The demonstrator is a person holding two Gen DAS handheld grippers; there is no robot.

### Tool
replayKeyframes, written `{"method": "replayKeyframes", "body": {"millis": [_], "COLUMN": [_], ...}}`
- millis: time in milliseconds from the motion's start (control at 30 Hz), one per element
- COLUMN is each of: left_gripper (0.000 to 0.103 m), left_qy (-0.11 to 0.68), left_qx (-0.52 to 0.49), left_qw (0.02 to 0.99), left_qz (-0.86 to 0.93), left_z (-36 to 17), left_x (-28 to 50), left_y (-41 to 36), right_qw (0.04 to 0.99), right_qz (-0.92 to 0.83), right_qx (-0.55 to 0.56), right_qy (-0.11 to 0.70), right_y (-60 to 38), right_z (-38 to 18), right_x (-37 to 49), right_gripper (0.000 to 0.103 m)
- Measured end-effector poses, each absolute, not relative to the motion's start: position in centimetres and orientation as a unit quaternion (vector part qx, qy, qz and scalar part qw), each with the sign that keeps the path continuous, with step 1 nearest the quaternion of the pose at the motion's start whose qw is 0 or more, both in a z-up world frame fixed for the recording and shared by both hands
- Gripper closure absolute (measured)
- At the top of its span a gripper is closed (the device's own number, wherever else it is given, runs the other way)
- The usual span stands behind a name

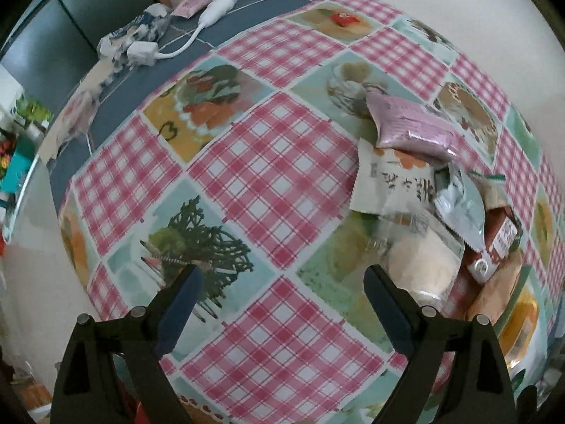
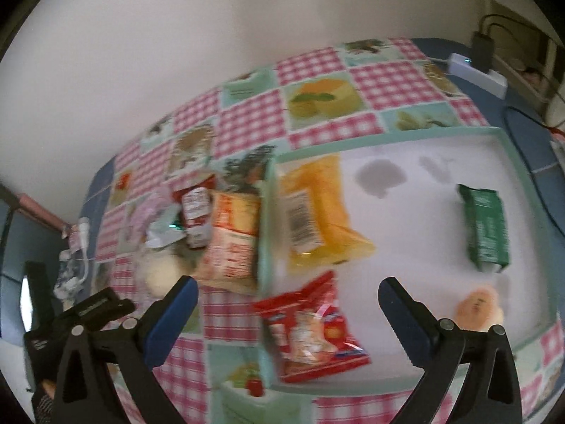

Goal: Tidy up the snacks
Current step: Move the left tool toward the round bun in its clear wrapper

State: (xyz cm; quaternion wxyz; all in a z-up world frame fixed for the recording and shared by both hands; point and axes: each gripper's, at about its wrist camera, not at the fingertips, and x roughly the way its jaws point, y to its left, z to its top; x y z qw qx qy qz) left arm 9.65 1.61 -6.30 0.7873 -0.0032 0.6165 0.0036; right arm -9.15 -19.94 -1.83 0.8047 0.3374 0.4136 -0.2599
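Observation:
A white tray with a mint rim (image 2: 388, 139) lies on the patterned tablecloth. In it are a yellow packet (image 2: 317, 208), a green packet (image 2: 485, 226), a red snack bag (image 2: 310, 328) by its left rim and a small orange-yellow item (image 2: 476, 309). Left of the tray a pile of snacks holds an orange-white packet (image 2: 231, 236) and a red sachet (image 2: 194, 215). In the left wrist view the pile shows a pink packet (image 1: 409, 123), a white packet (image 1: 395, 180), a silver-green one (image 1: 459, 208) and a clear bag (image 1: 420, 261). My left gripper (image 1: 282, 282) is open and empty, left of the pile. My right gripper (image 2: 287, 296) is open above the red bag.
A white charger with cable (image 1: 144, 53), crumpled wrappers (image 1: 134, 33) and a pink sachet (image 1: 192, 1) lie at the far blue part of the table. A white power strip (image 2: 476, 72) with black cables sits behind the tray. A wall runs along the table's far side.

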Motion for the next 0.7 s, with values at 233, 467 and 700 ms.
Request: {"method": "replayKeyframes", "body": {"millis": [233, 467, 700], "left_gripper": [0.010, 0.010, 0.010], "left_qy": [0.613, 0.613, 0.616], "left_qx": [-0.013, -0.014, 0.001], "left_qw": [0.790, 0.790, 0.786], "left_qz": [0.000, -0.009, -0.040], "left_z": [-6.1, -6.2, -6.4], "left_x": [10.8, 12.2, 14.0], "left_y": [1.4, 0.2, -1.7], "right_qw": [0.820, 0.821, 0.815], "right_qz": [-0.235, -0.235, -0.244], "right_qx": [0.357, 0.322, 0.315], "right_qy": [0.381, 0.409, 0.421], "right_y": [-19.6, -18.8, -19.7], "right_z": [-1.1, -1.9, -2.4], "right_x": [-7.3, -3.8, -1.2], "right_gripper": [0.000, 0.000, 0.000]}}
